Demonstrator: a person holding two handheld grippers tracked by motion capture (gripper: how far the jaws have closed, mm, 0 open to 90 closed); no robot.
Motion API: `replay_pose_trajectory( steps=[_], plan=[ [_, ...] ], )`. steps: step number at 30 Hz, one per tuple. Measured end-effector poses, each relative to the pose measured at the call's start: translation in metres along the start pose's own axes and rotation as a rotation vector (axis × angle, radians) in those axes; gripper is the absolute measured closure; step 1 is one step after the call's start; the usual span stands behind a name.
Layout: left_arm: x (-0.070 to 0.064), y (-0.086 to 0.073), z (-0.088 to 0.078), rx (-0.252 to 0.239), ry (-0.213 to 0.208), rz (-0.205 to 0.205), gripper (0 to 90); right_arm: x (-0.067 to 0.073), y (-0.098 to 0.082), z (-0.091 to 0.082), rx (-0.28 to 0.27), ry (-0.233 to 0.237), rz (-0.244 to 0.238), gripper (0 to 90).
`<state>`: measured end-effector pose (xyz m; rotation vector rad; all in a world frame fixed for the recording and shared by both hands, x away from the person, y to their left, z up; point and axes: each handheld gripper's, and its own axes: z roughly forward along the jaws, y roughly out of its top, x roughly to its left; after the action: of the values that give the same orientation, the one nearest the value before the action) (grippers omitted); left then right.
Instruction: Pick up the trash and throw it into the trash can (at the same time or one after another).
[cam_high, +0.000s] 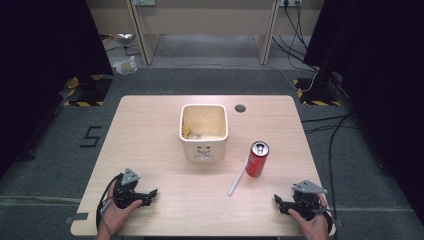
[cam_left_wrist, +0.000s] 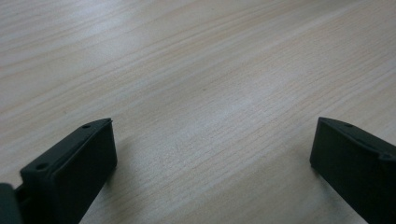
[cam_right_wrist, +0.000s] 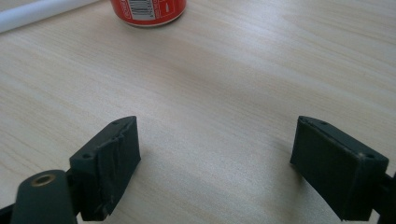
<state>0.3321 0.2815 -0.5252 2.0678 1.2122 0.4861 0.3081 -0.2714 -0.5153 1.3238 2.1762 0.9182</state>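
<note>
On the desk (cam_high: 150, 120) a cream tub (cam_high: 203, 131) stands mid-desk, a red can (cam_high: 257, 158) and white straw (cam_high: 237, 179) toward the right edge, while left claw (cam_high: 150, 194) and right claw (cam_high: 278, 202) rest at the near corners, jaws wide apart, holding nothing.

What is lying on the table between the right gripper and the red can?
Nothing: in the right gripper view, bare wood runs from the open right gripper to the red can. The white straw lies off to the side.
</note>
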Motion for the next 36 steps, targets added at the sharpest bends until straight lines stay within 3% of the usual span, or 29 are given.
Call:
replay_pose_trajectory(
  steps=[6, 14, 20, 32, 36],
  plan=[
    [0.0, 0.0, 0.0, 0.001, 0.001, 0.0, 0.0, 0.001, 0.0, -0.001, -0.009, -0.004, -0.012, 15.7],
    [0.0, 0.0, 0.0, 0.001, 0.001, 0.0, 0.0, 0.005, 0.005, -0.005, -0.075, 0.007, -0.017, 15.6],
    [0.0, 0.0, 0.0, 0.0, 0.001, -0.001, 0.0, 0.011, 0.021, -0.011, -0.133, 0.023, -0.022, 15.4],
    [0.0, 0.0, 0.0, 0.0, 0.001, 0.0, 0.0, 0.018, 0.046, -0.005, -0.166, 0.028, -0.042, 15.4],
    [0.0, 0.0, 0.0, 0.0, 0.001, 0.0, 0.0, 0.021, 0.063, -0.002, -0.183, 0.031, -0.052, 15.3]
  ],
)
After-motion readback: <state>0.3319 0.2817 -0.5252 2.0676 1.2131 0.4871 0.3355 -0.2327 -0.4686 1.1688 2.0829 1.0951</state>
